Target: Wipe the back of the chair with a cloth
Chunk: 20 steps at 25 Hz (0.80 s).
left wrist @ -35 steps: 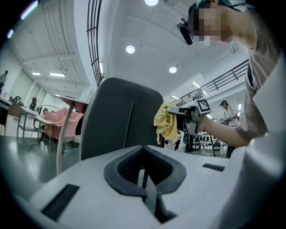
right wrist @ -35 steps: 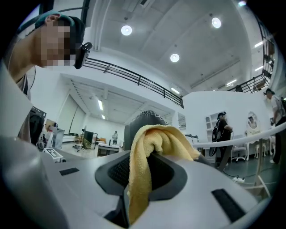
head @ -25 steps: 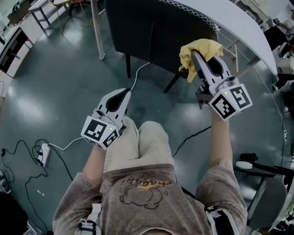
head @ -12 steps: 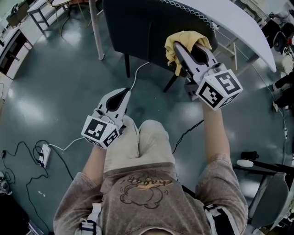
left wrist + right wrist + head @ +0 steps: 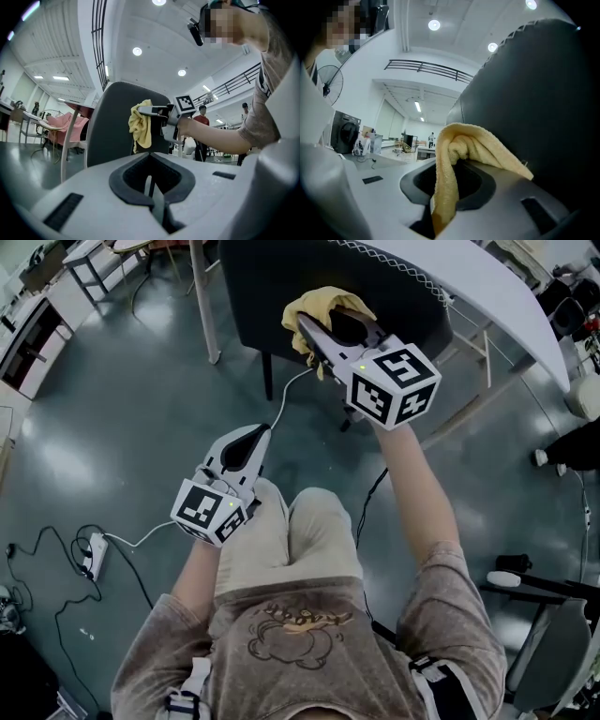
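While the right gripper (image 5: 319,331) pinches a yellow cloth (image 5: 317,302) against the dark chair back (image 5: 262,282), the left gripper (image 5: 249,435) hangs low, jaws pressed together.

My head camera looks steeply down over the person's lap (image 5: 286,540) onto the floor (image 5: 112,409), with the chair back (image 5: 258,292) at the top edge. The camera on the left gripper (image 5: 246,442) sits low and tilts upward along its jaws, catching the chair back, the cloth (image 5: 142,124) and the right gripper (image 5: 146,111) from well apart (ceiling lights (image 5: 137,51) fill the top). The right gripper's camera is very near, so cloth and chair back crowd its frame. All three views share the cloth and chair back.
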{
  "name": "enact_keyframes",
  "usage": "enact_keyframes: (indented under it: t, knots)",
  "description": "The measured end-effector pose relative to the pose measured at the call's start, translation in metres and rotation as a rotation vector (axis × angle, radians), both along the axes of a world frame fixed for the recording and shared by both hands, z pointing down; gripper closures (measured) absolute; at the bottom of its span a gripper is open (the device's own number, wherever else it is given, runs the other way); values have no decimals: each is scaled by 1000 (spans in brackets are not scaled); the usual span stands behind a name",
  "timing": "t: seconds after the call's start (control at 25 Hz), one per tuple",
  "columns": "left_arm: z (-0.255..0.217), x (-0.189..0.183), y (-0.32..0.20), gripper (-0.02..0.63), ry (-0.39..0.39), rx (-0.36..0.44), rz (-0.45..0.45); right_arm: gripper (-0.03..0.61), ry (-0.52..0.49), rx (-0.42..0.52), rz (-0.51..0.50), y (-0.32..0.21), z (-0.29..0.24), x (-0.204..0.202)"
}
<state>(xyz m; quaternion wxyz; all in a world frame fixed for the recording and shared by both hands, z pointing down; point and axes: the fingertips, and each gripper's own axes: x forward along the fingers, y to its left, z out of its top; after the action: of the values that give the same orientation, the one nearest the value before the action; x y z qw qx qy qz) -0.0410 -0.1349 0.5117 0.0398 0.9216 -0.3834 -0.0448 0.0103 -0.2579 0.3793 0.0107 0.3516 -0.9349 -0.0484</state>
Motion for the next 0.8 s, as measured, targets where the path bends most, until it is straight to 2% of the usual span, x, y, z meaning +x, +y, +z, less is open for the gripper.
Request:
enact_keyframes:
  t: [0.44,0.8]
  knots:
    - [8,-1,-1,604,1,-20,-9,488,33,-48,-71,-26,19,-63]
    - [15,-24,-6,604,-2,-40,-50,488,65,-46,-115,-51,38,-116]
